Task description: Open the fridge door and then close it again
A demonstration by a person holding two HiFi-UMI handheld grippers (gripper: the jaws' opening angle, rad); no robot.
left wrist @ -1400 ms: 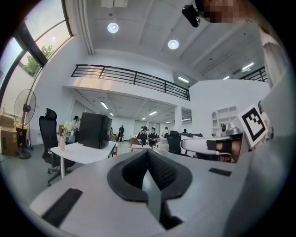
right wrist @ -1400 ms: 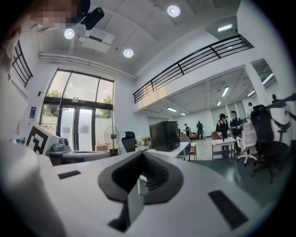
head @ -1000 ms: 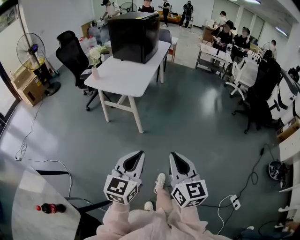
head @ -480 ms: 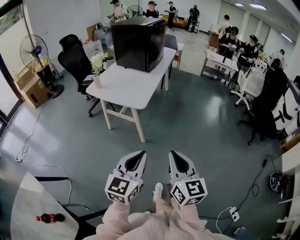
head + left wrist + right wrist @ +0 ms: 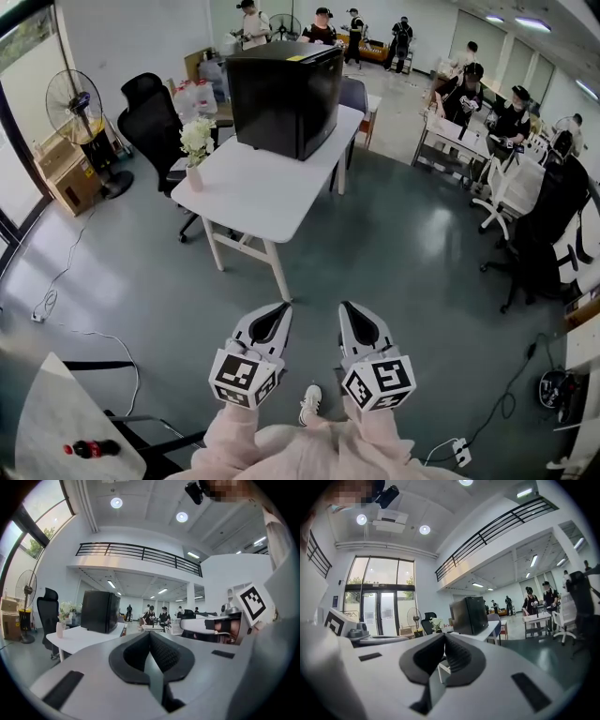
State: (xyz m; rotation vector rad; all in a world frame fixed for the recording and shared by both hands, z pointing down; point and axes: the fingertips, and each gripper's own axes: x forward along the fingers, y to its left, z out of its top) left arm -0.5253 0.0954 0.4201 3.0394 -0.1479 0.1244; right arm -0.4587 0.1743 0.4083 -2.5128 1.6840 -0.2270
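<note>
Left gripper [image 5: 277, 310] and right gripper [image 5: 348, 310], jaws together, hang over grey floor [image 5: 403, 246] before white table [image 5: 251, 190] bearing black fridge [image 5: 281, 89]

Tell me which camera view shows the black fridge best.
Head view: the black fridge stands whole on the white table, its top and two sides clear. Both gripper views show it small and far off, seen level.

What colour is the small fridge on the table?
The boxy fridge is black, clearest in the head view.
</note>
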